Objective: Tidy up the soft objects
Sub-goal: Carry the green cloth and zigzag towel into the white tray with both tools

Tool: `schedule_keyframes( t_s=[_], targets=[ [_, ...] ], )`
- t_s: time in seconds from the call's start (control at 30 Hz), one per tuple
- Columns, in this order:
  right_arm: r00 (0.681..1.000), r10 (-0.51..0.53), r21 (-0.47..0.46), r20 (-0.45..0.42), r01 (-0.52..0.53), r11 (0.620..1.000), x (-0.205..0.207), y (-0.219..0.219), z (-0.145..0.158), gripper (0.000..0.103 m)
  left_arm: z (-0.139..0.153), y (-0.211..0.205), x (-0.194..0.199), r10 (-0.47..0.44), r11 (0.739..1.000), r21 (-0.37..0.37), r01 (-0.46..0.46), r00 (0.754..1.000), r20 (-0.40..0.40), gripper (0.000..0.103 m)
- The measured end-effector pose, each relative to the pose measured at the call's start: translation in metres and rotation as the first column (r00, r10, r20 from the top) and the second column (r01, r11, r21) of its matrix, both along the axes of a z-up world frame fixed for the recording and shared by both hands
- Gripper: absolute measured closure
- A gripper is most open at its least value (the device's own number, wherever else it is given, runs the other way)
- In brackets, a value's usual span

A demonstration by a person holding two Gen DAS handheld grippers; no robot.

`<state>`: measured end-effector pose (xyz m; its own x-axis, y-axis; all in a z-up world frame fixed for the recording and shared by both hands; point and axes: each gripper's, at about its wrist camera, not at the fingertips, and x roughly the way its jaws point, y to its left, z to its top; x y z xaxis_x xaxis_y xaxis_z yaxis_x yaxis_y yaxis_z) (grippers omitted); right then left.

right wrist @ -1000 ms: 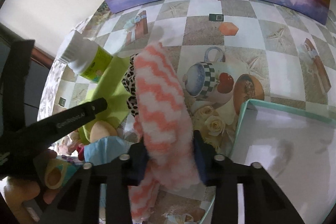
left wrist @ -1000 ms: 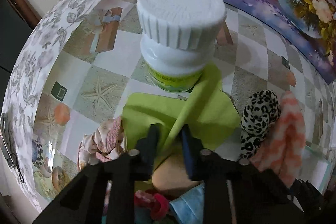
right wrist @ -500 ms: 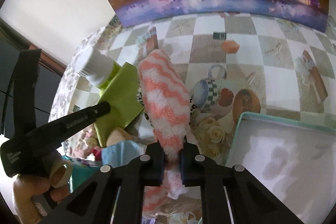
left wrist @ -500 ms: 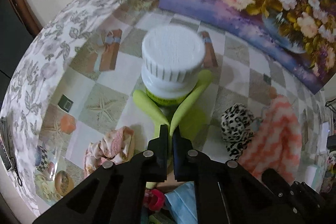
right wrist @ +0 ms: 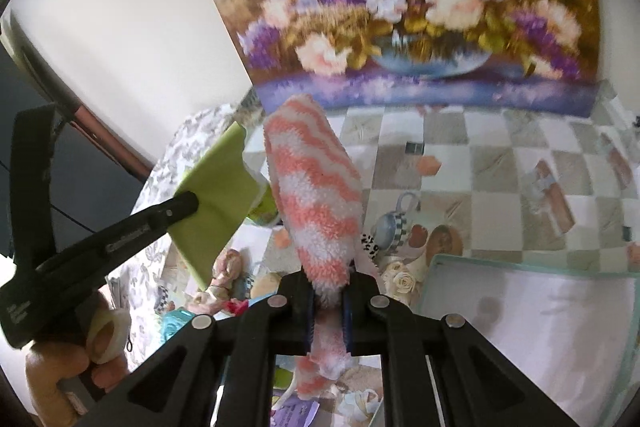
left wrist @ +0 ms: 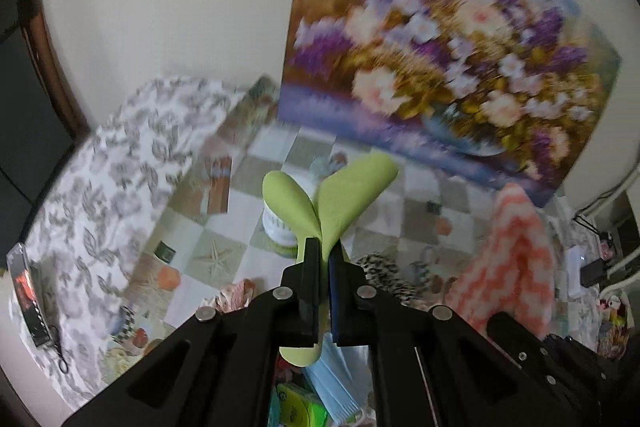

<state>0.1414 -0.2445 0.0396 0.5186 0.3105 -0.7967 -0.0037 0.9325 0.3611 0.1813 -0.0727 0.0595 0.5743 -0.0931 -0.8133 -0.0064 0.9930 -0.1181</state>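
My left gripper [left wrist: 325, 249] is shut on a lime green cloth [left wrist: 340, 195], whose two folds stick up above the fingers, clear of the table. From the right wrist view the same green cloth [right wrist: 218, 199] hangs from the left gripper [right wrist: 192, 205], held by a person's hand [right wrist: 60, 363]. My right gripper [right wrist: 327, 293] is shut on a fluffy pink-and-white striped sock [right wrist: 316, 195], lifted off the table; it shows at the right as the striped sock [left wrist: 516, 259] in the left wrist view.
A white bottle [left wrist: 280, 227] with a green label stands on the patterned tablecloth [right wrist: 496, 167]. A leopard-print cloth [left wrist: 380, 267], a floral scrunchie [left wrist: 236, 295] and blue face masks [left wrist: 332, 383] lie below. A teal-rimmed tray [right wrist: 532, 311] sits at right. A flower painting [right wrist: 400, 7] leans against the wall.
Both grippers closed on their cloths and rose. The green cloth left the table near the bottle; the striped sock lifted too. The bottle now looks smaller and farther.
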Motion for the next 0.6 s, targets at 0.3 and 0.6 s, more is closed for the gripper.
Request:
schedule_keyframes(
  t_s=[0.3,0.6],
  targets=[
    [0.997,-0.058,-0.052,0.049,0.061,0.997,-0.033,-0.009,0.042,0.092,0.051,-0.030,-0.048,-0.104,0.995,0.016,0.103,0.988,0.116,0.099],
    [0.980,-0.192,-0.029,0.058,0.194,0.981,-0.084,-0.042,0.045,0.092,0.050,-0.059,-0.102,-0.189,0.982,0.002,0.190,0.973,0.134,0.099]
  ],
)
